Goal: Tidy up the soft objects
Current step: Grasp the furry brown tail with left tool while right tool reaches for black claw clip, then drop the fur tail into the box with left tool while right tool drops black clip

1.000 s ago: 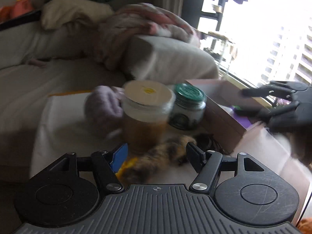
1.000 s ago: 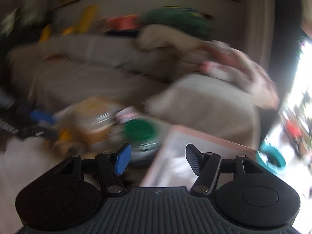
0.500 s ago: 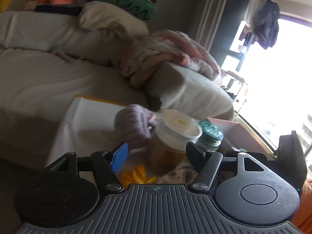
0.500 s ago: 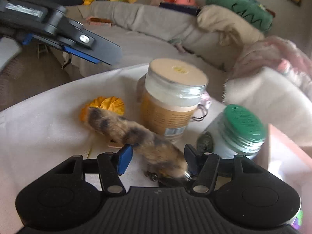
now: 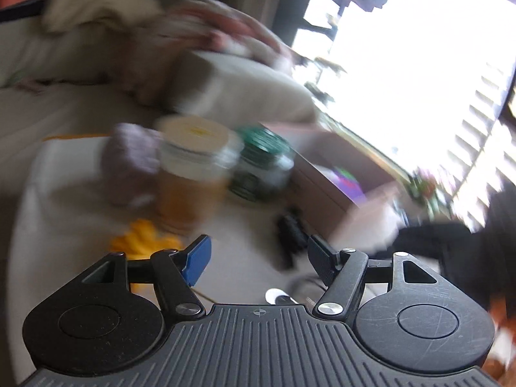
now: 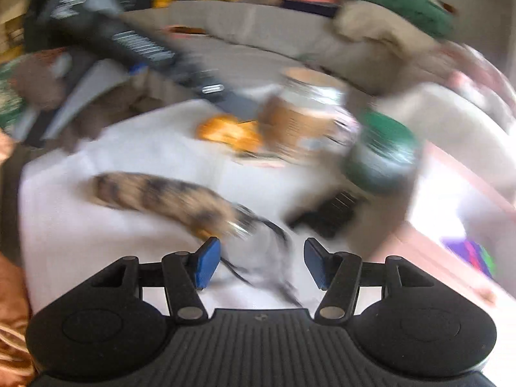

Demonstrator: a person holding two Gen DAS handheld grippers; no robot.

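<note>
Both views are motion-blurred. A furry striped brown tail point(image 6: 161, 195) with a metal clip and dark cord lies on the white cloth point(image 6: 96, 225), just ahead and left of my open, empty right gripper point(image 6: 261, 261). An orange soft object point(image 6: 230, 132) lies near the jars; it also shows in the left wrist view point(image 5: 142, 240). A mauve knitted object point(image 5: 130, 158) sits left of the big jar. My left gripper point(image 5: 258, 258) is open and empty above the cloth. The left gripper's body point(image 6: 122, 45) crosses the right wrist view's upper left.
A large jar with a cream lid point(image 5: 193, 167) and a green-lidded jar point(image 5: 261, 161) stand mid-table. A pink open box point(image 5: 338, 174) stands to the right, with purple items inside. A small black object point(image 5: 290, 238) lies by it. A sofa with cushions point(image 5: 96, 16) is behind.
My right gripper has pulled back and risen; the tail now lies on the cloth ahead instead of between its fingers. The left gripper has swung right and lower.
</note>
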